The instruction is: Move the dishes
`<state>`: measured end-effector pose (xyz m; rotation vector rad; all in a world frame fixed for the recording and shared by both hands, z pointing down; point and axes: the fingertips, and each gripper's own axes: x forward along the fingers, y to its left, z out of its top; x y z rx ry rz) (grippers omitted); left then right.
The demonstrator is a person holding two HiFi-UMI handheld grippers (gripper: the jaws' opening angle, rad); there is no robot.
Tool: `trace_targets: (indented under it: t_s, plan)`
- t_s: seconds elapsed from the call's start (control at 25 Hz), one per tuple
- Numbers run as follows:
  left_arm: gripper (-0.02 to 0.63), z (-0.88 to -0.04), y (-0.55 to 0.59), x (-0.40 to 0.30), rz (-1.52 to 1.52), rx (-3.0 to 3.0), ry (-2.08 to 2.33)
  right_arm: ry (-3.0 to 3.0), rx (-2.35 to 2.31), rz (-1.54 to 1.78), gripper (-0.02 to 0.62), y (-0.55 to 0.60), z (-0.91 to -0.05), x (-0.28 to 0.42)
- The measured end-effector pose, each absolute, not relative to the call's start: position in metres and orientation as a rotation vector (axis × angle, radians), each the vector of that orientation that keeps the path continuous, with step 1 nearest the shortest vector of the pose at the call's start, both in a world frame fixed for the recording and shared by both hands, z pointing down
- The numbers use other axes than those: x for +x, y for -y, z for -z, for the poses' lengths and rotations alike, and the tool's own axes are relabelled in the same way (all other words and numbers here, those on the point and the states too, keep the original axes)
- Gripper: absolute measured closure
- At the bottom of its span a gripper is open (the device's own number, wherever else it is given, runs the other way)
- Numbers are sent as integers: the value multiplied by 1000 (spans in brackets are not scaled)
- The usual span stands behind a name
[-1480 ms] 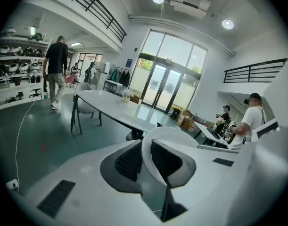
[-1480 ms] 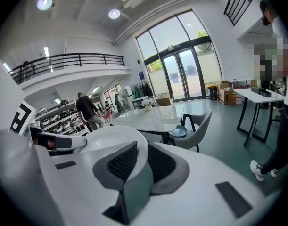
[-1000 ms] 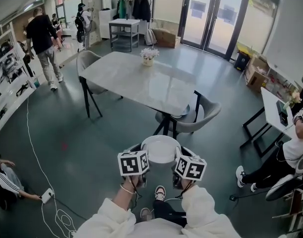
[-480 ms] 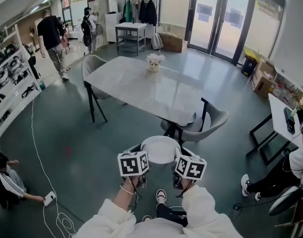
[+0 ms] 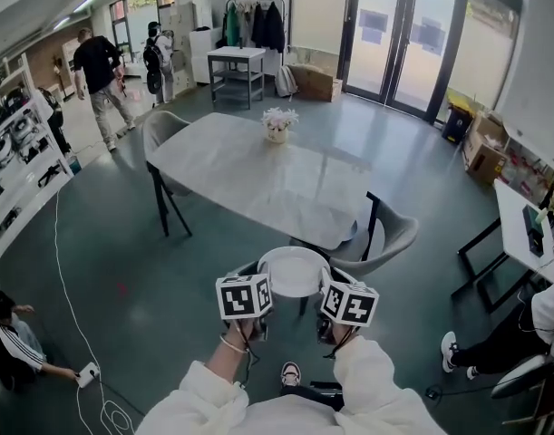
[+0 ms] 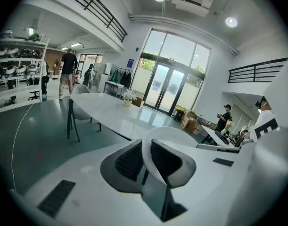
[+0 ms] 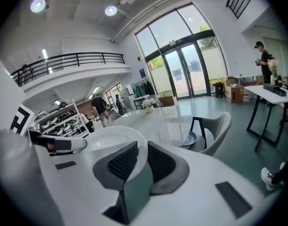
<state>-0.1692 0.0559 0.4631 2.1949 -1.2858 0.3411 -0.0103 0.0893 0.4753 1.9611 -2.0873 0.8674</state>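
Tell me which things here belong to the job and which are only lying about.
Job: white plate, clamped at its rim by left gripper and right gripper.
Lying about: table, flower pot, grey chair.

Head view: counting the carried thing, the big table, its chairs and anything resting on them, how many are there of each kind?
White plate, carried: 1
Big table: 1
Chairs: 2
Flower pot on the table: 1
Blue dish on the near chair's seat: 1
Total: 6
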Motion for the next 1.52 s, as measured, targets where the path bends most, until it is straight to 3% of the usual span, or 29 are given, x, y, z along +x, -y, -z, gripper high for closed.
trace_targets:
  t_s: [0.84, 1.52]
  plan:
    - [541, -469, 70, -117, -320, 2153, 1341, 2118, 1883, -835, 474, 45, -474, 45]
    - [540, -479, 94, -67, -387, 2164, 1298, 2098, 1917, -924, 476, 64, -493, 92]
